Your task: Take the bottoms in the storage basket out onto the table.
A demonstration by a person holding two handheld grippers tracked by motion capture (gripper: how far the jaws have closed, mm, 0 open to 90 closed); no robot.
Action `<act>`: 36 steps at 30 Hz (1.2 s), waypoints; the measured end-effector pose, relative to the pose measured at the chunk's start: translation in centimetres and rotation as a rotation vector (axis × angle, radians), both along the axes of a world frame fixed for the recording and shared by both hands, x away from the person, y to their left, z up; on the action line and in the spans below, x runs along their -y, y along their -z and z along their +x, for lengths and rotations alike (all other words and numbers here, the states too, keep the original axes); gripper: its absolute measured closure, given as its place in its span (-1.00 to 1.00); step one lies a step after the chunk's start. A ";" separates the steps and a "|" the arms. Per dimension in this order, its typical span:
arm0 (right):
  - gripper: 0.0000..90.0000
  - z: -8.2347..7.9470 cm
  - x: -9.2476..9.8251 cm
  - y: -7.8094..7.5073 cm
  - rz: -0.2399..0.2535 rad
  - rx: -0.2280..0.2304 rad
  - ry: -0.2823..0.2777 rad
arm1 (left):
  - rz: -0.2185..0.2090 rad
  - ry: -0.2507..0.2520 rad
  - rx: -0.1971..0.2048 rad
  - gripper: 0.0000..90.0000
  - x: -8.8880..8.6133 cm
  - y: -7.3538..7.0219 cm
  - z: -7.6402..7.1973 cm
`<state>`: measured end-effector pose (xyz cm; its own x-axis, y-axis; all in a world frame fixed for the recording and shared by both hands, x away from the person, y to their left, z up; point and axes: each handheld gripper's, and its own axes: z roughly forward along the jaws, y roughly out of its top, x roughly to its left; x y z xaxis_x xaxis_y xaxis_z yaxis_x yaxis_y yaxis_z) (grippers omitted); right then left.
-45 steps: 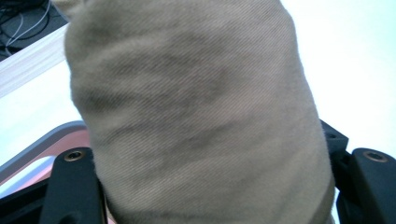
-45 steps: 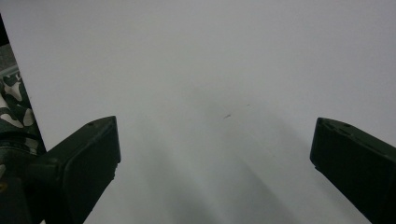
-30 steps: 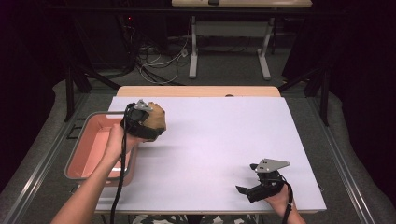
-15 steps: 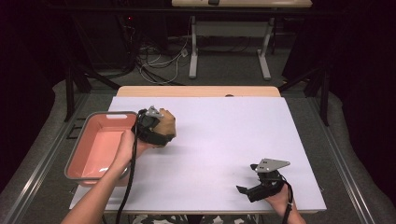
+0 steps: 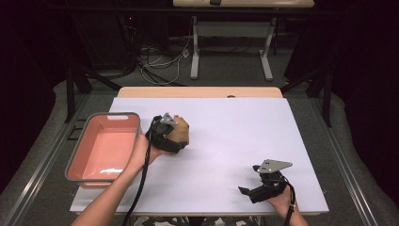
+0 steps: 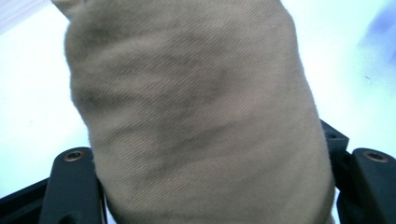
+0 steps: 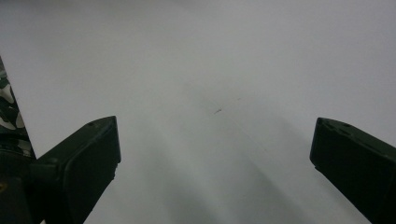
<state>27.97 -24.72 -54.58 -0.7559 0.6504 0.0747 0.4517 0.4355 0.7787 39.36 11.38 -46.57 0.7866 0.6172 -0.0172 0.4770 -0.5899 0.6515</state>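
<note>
Tan cloth bundle [image 5: 179, 133], a rolled or bunched piece of twill fabric, sits clamped between the jaws of the left gripper [image 5: 173, 136], just right of the pink basin [image 5: 78, 152] and over the white table sheet [image 5: 235, 141]. Seen from above, the bundle lies at about nine o'clock from the sheet's middle, close to the sheet's left border, with the basin farther out toward nine o'clock and touching neither the cloth nor the tool. In the left gripper view the cloth [image 6: 196, 112] bulges up between the two black jaws, which stand fairly wide apart and press against its sides; the weave and soft folds are plain, and the white surface shows behind it. Whether the bundle rests on the sheet or hangs just above it cannot be told.

At roughly five o'clock on the sheet, near its front right corner, the right gripper [image 5: 249, 192] rests in the person's right hand [image 5: 282, 200], its jaws pointing toward eight o'clock, well apart from the cloth. In the right gripper view its jaws are spread wide with bare white surface between them, gripping nothing. A cable [image 5: 141, 188] trails from the left tool along the forearm toward six o'clock.
</note>
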 end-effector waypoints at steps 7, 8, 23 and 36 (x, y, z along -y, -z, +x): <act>-0.97 0.0 0.0 0.0 0.000 -0.002 0.004 | -0.012 0.017 -0.007 -0.35 1.1 0.7 0.0; -0.97 0.0 0.0 0.0 0.001 -0.004 0.005 | -0.017 0.018 -0.007 -0.36 1.3 0.8 0.0; -0.97 0.0 0.1 0.0 -0.003 -0.005 0.015 | -0.025 0.035 -0.032 -0.36 3.2 2.5 0.2; -0.97 0.1 0.0 0.0 -0.003 -0.018 0.009 | -0.006 0.053 -0.049 -0.36 5.2 4.6 0.4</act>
